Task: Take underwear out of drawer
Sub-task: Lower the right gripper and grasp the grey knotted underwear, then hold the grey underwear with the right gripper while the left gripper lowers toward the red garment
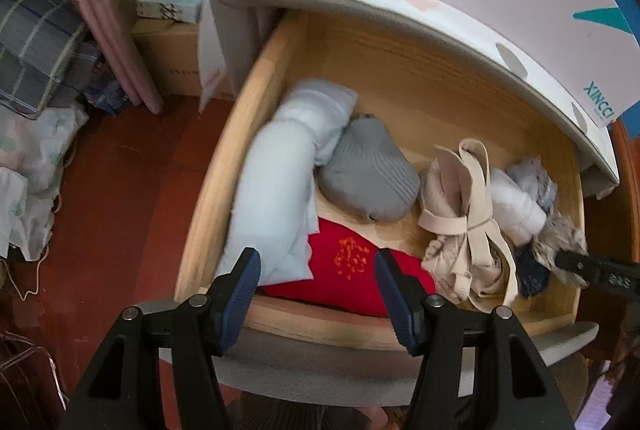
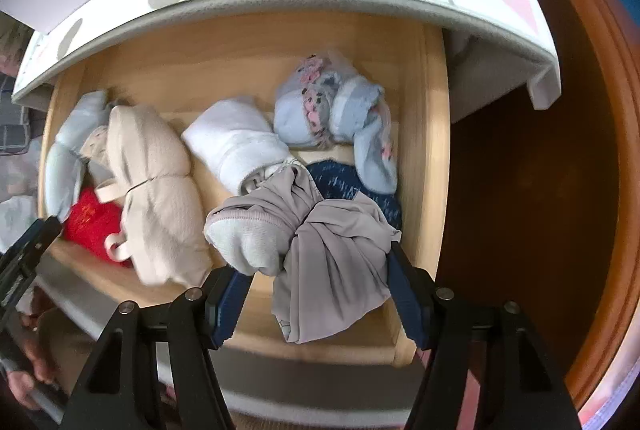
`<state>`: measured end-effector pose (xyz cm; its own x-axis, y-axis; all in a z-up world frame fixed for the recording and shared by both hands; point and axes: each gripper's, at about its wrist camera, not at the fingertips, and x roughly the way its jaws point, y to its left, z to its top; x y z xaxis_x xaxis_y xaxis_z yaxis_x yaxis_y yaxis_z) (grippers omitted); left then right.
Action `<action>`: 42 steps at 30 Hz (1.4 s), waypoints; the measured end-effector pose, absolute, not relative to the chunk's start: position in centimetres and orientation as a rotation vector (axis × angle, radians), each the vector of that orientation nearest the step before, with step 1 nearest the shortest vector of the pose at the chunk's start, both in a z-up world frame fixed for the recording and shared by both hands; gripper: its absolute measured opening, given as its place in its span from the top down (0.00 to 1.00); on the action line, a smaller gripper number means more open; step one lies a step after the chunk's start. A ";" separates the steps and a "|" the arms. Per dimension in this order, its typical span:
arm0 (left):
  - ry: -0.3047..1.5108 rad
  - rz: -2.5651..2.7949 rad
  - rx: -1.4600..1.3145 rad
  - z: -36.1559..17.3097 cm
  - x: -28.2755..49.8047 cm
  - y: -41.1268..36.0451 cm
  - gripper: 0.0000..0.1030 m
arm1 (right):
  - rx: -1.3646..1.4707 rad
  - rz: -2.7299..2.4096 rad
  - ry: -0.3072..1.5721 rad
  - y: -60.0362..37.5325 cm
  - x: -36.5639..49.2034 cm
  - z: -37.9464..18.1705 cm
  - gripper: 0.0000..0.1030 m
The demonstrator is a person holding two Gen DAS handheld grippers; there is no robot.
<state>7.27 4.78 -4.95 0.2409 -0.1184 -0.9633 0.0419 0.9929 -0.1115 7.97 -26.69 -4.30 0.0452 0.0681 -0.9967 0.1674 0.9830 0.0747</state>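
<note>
Floor (image 1: pixel 120 190): red-brown, left of the cabinet.
Cardboard box (image 1: pixel 172 62): far left, on the floor.
Booklets (image 1: pixel 172 2): stacked atop that box.
Pink curtain (image 1: pixel 112 10): hanging, far left.

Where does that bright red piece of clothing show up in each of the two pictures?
Left wrist view: the red garment lies low in the middle, at the drawer's front edge, between the left tongs' tips.
Right wrist view: the red garment sits at the left, half under the beige bra.
Shared landmark: the beige bra beside it.
</note>
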 end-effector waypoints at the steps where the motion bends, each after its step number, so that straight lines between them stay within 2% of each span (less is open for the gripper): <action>1: 1.338 -0.112 -0.069 -5.1 7.4 4.8 0.41 | 0.189 -0.085 1.522 -26.7 8.3 -4.6 0.40; 10: 1.503 -0.178 -0.084 -6.0 8.9 3.8 0.41 | 0.218 -0.073 1.504 -27.2 8.6 -7.2 0.39; 20: 1.685 -0.248 0.064 -8.2 10.1 -0.3 0.33 | 0.241 -0.049 1.496 -25.8 7.2 -8.6 0.37; 23: 1.704 -0.229 0.117 -9.3 10.5 -1.3 0.30 | 0.237 -0.036 1.500 -25.5 6.5 -8.6 0.37; 26: 1.724 -0.224 0.133 -10.2 10.8 -1.9 0.20 | 0.227 -0.028 1.505 -25.1 7.0 -9.2 0.36; 29: 1.737 -0.207 0.167 -11.0 11.2 -2.5 0.17 | 0.232 -0.013 1.512 -25.0 7.0 -9.5 0.36; 33: 1.754 -0.185 0.193 -12.5 11.8 -3.6 0.05 | 0.247 -0.004 1.517 -25.2 6.9 -9.4 0.36; 42: 1.813 -0.080 0.260 -14.8 12.4 -5.1 0.05 | 0.255 0.012 1.529 -25.3 6.9 -9.7 0.35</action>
